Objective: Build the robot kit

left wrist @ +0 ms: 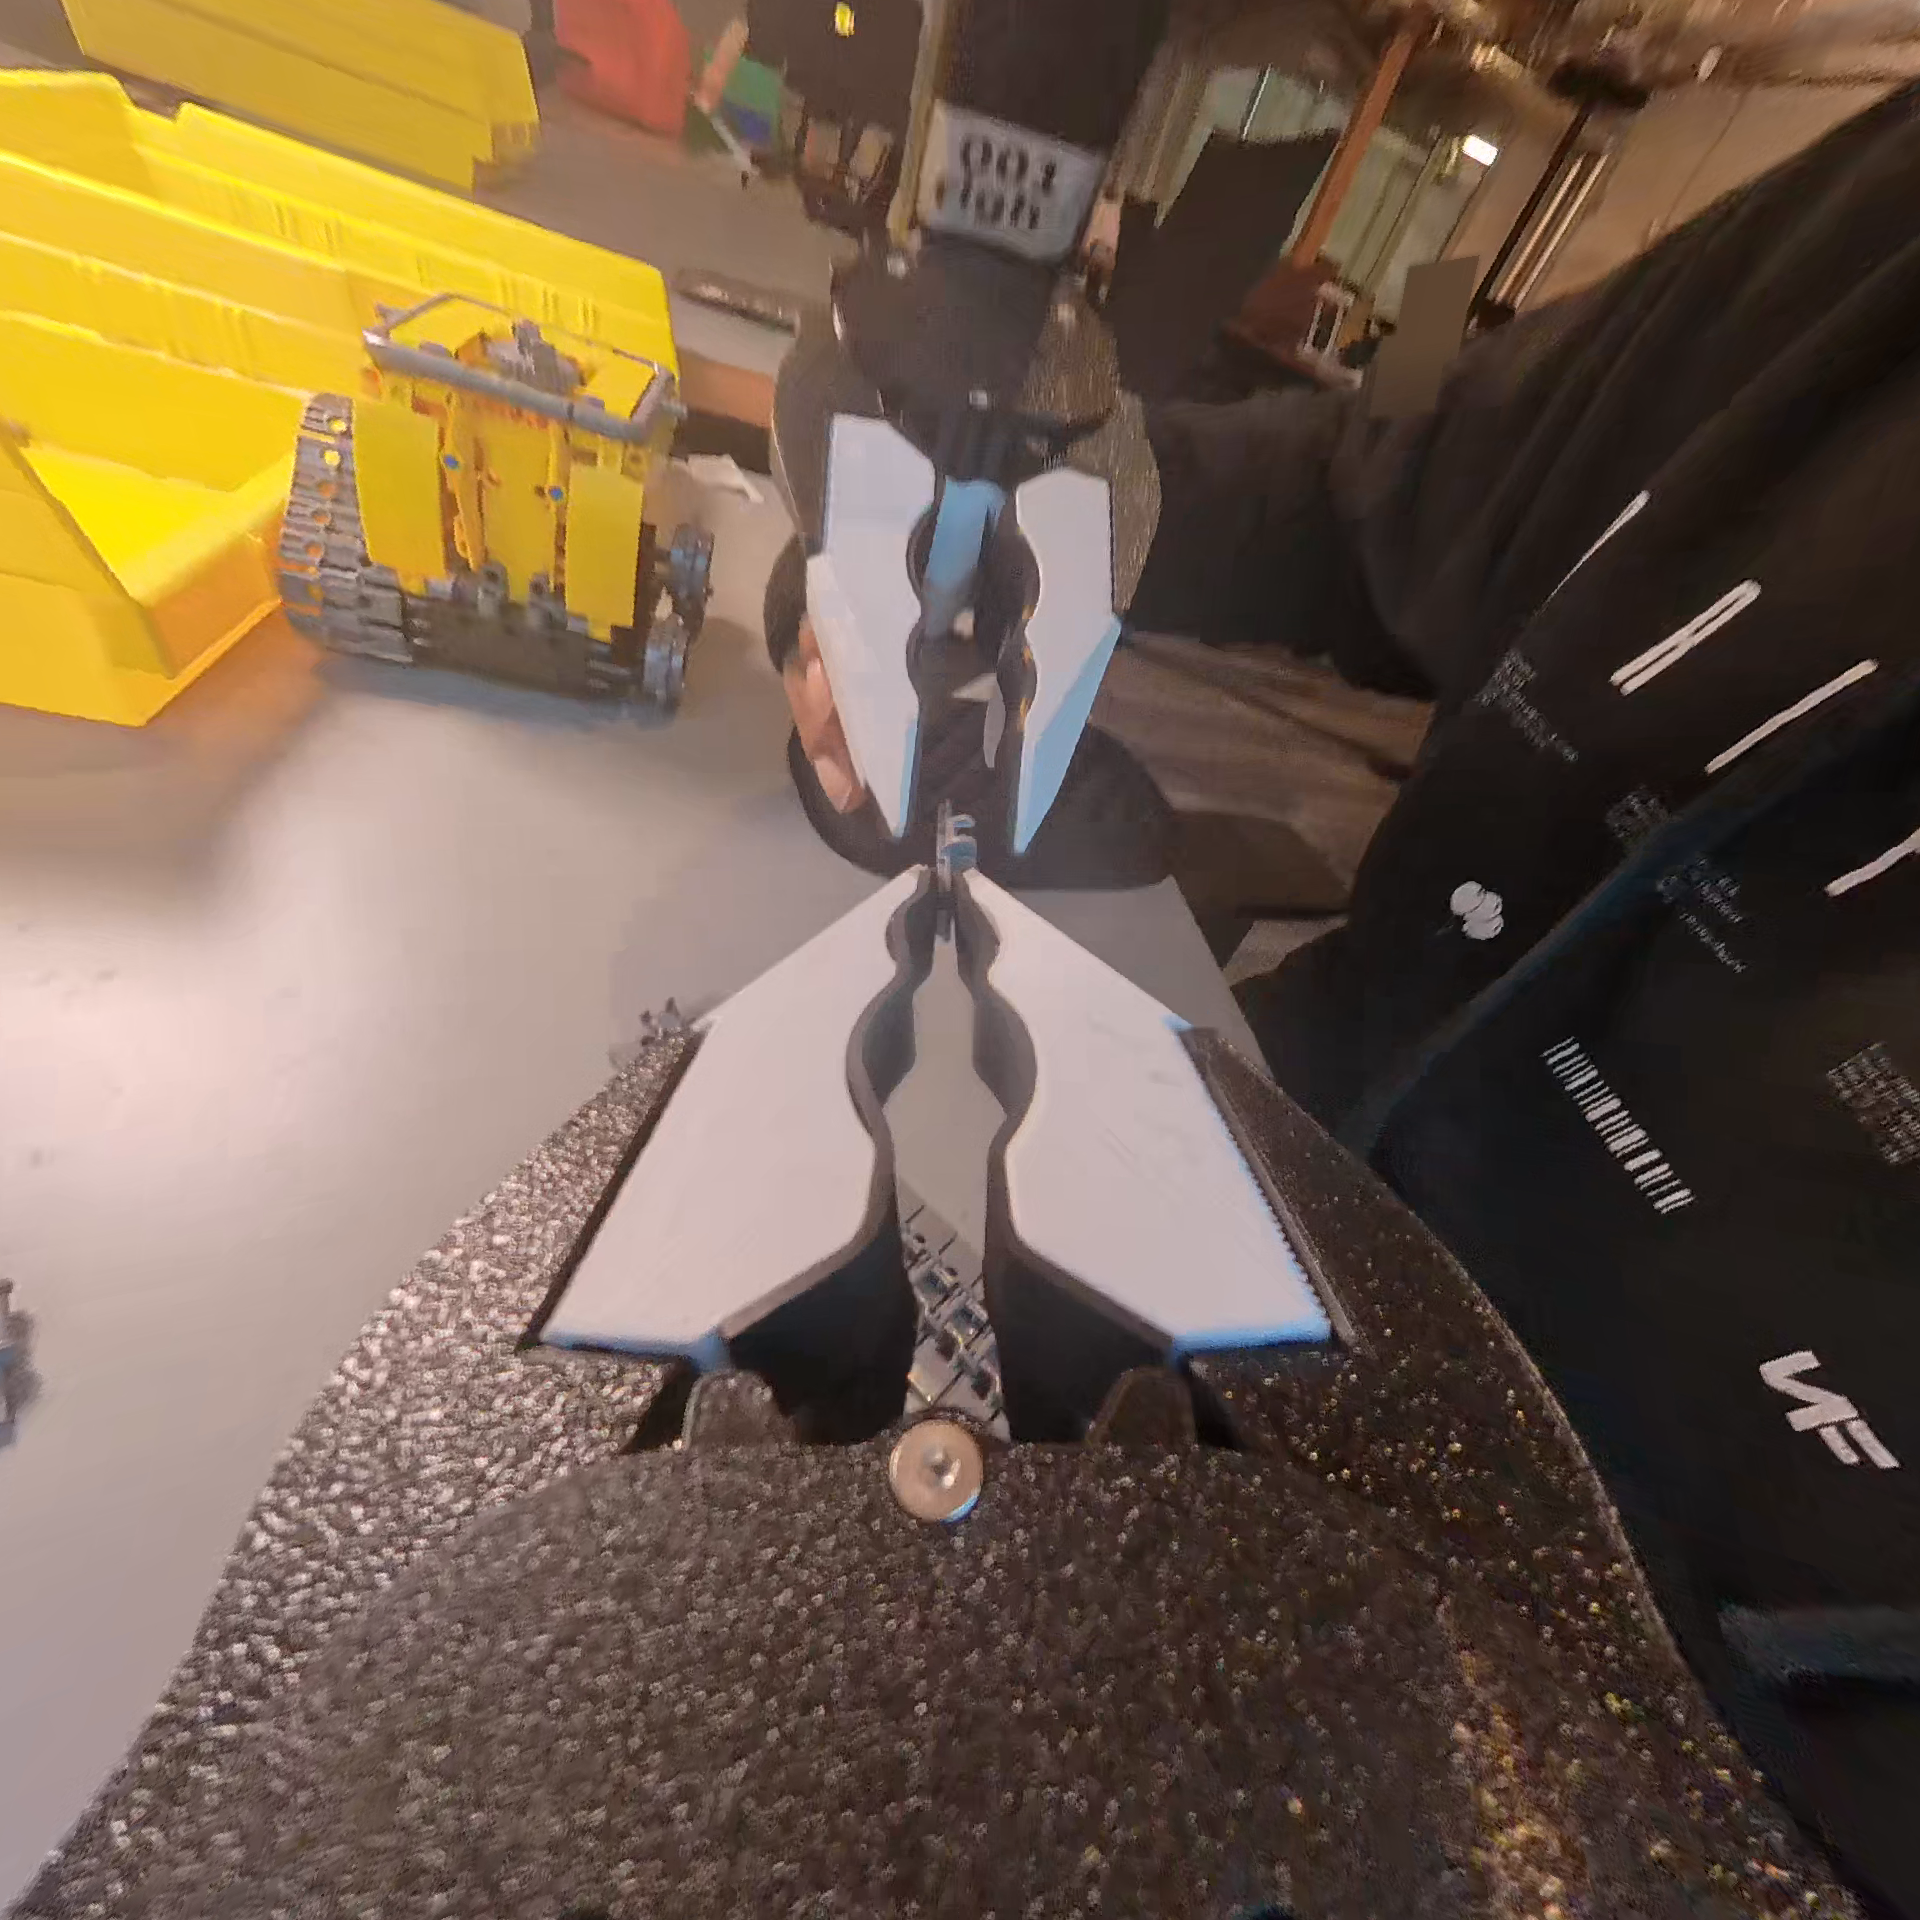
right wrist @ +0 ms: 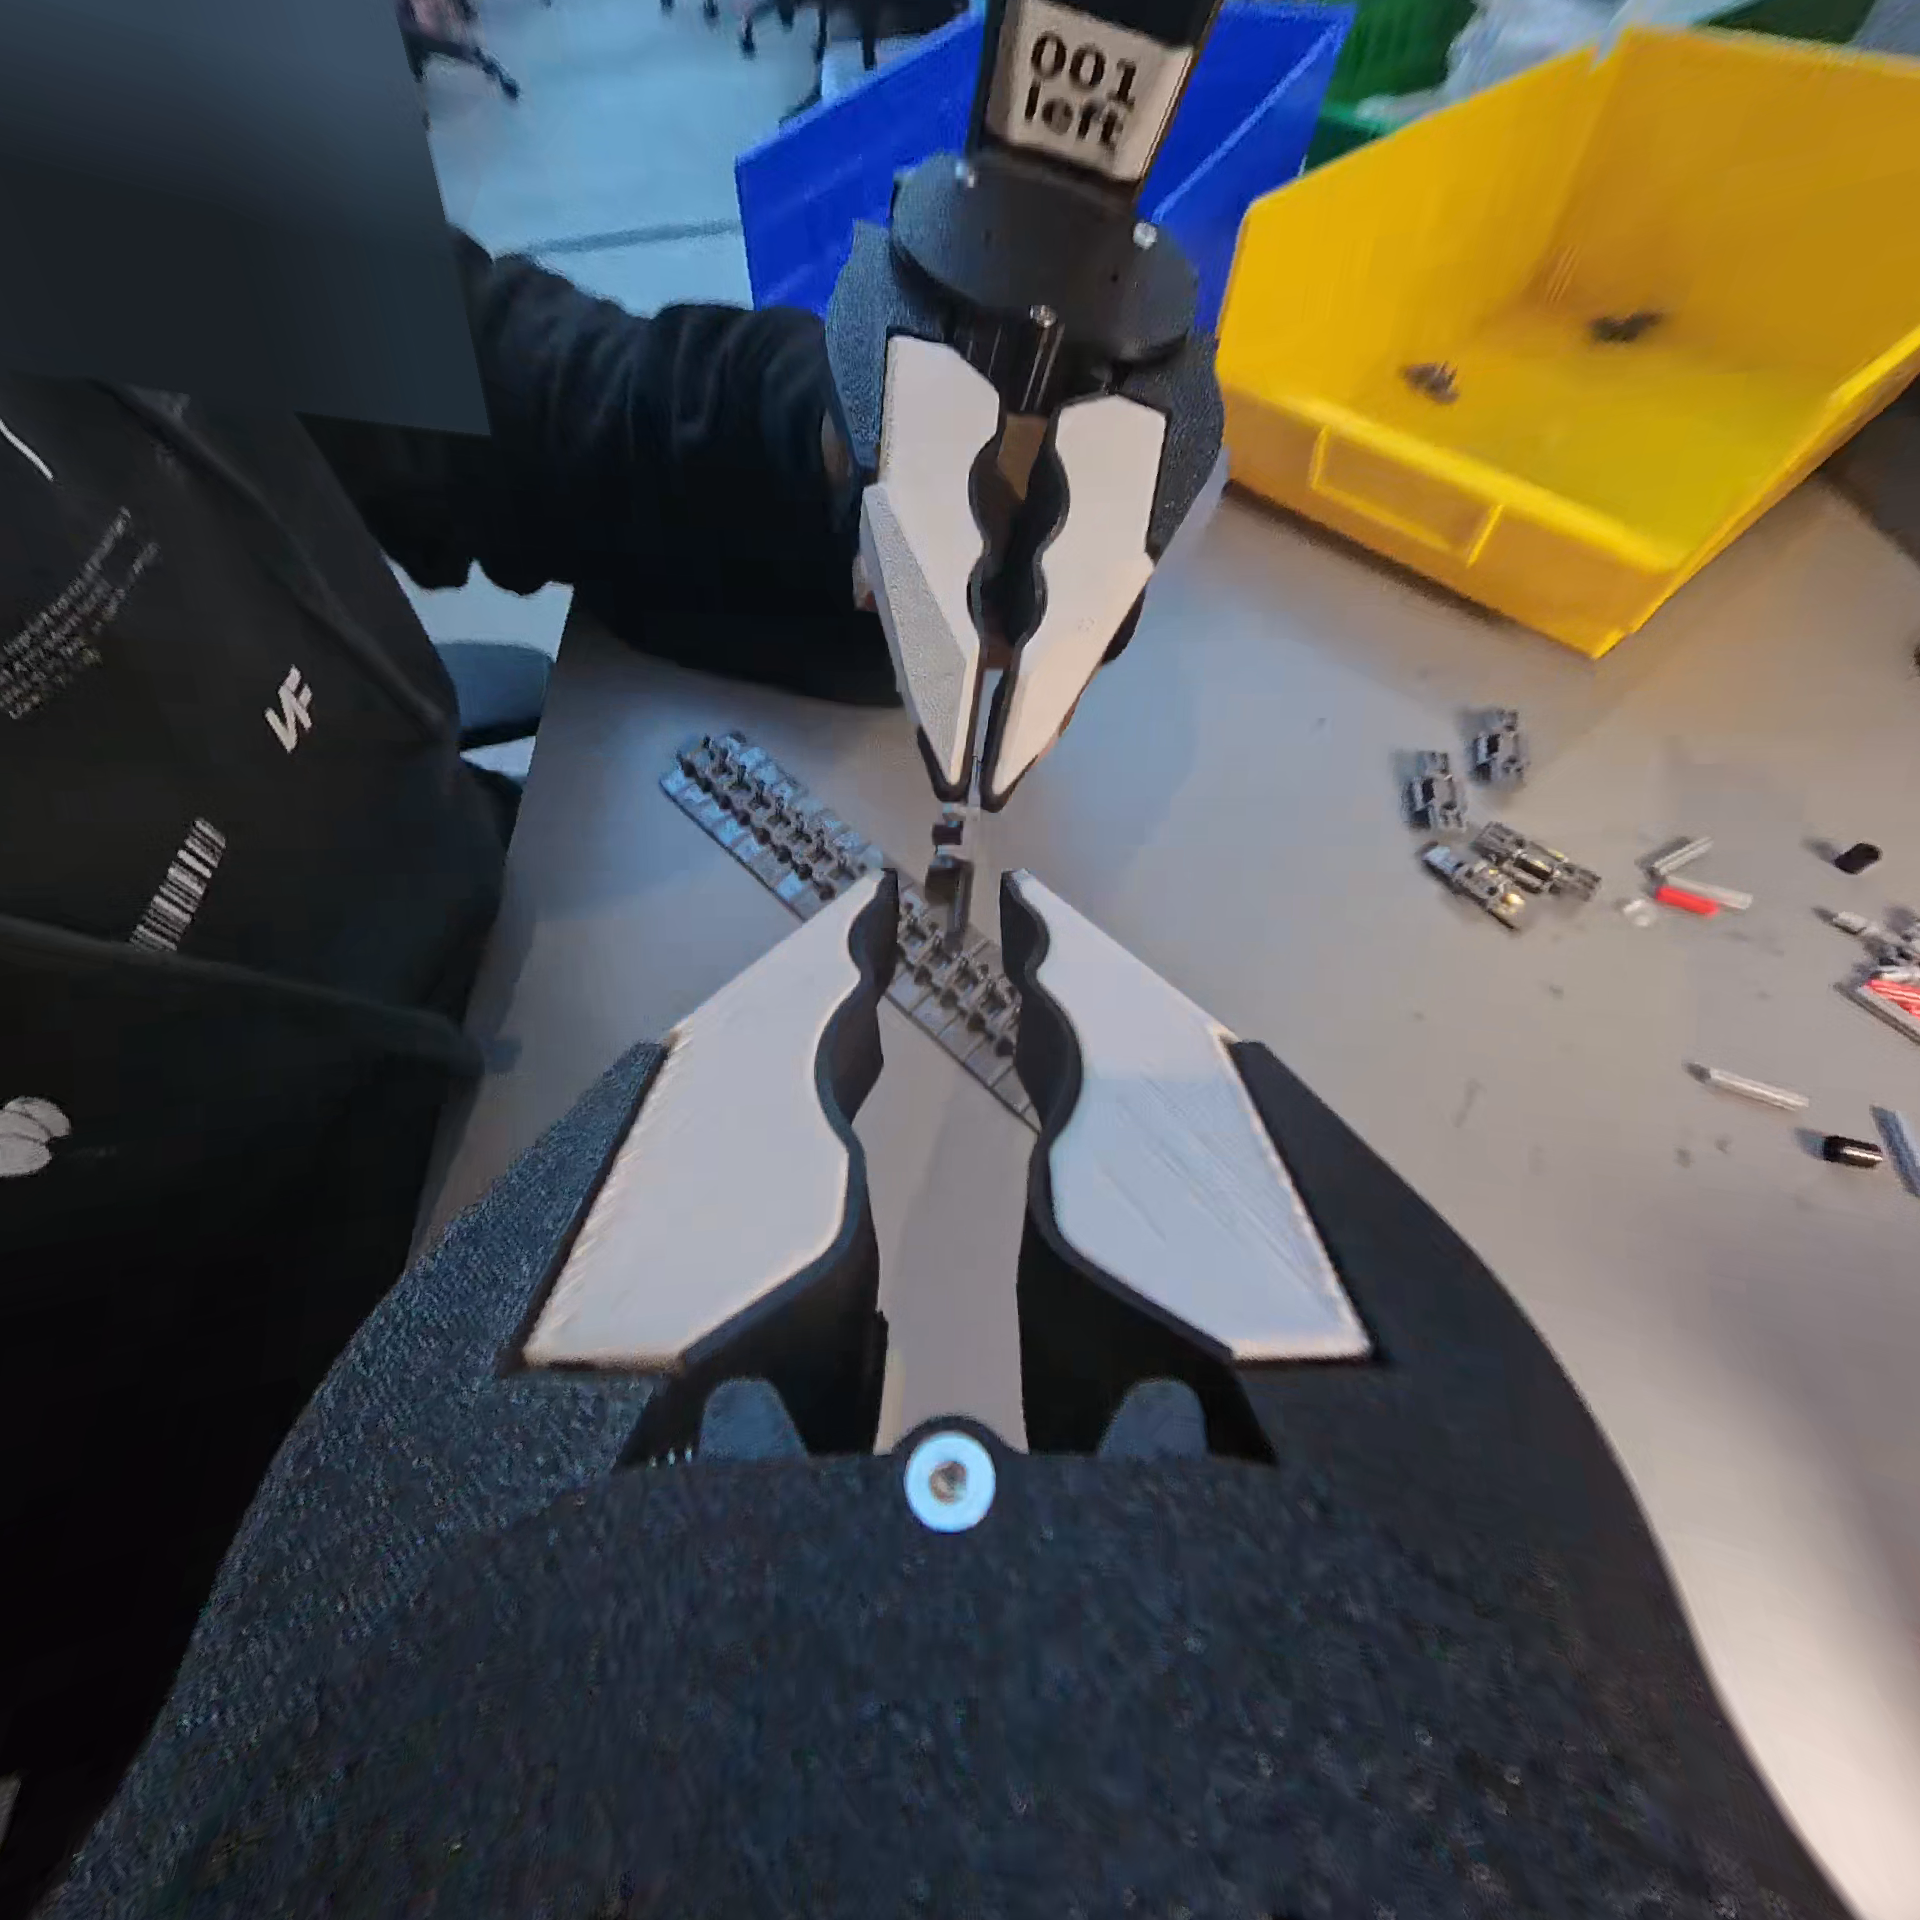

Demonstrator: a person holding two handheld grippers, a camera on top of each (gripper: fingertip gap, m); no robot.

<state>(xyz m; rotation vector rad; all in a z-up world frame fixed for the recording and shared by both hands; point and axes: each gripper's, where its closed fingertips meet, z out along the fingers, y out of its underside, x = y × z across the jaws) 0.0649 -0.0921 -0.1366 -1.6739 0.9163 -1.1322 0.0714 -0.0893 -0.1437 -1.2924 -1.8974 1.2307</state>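
- Left wrist view, at the far left corner of the tabletop (left wrist: 312, 935): a stack of yellow bins (left wrist: 156, 343). The nearest one opens toward the camera, and I see nothing inside it.
- Just right of the bins stands a yellow toy bulldozer (left wrist: 488, 520) with grey tracks, upright on the tabletop.
- In the middle, the left gripper (left wrist: 943, 883) has its jaws clenched on a small grey link (left wrist: 951, 847) that sticks out past the tips, over the near edge of the tabletop.
- Facing it, tip to tip, is the right gripper (left wrist: 956, 821); its jaws are parted, one on each side of the link, and do not touch it.
- At the right edge of the view, a person's black hoodie (left wrist: 1662, 727) with white print.
- Right wrist view, at the left: the same hoodie, and a black sleeve (right wrist: 623, 468) reaching to the left gripper (right wrist: 964, 800).
- A grey track strip (right wrist: 790, 821) lies flat on the tabletop (right wrist: 1247, 831) near its left edge, running under the right gripper (right wrist: 951, 894).
- The link (right wrist: 948, 847) hangs from the left gripper just above the strip.
- At the far edge, a blue bin (right wrist: 831, 187); its inside is hidden.
- Right of it, a yellow bin (right wrist: 1558, 312), tilted open, holds a few small dark parts (right wrist: 1621, 327).
- Toward the right edge, loose parts (right wrist: 1507, 831) in grey, black and red lie scattered.
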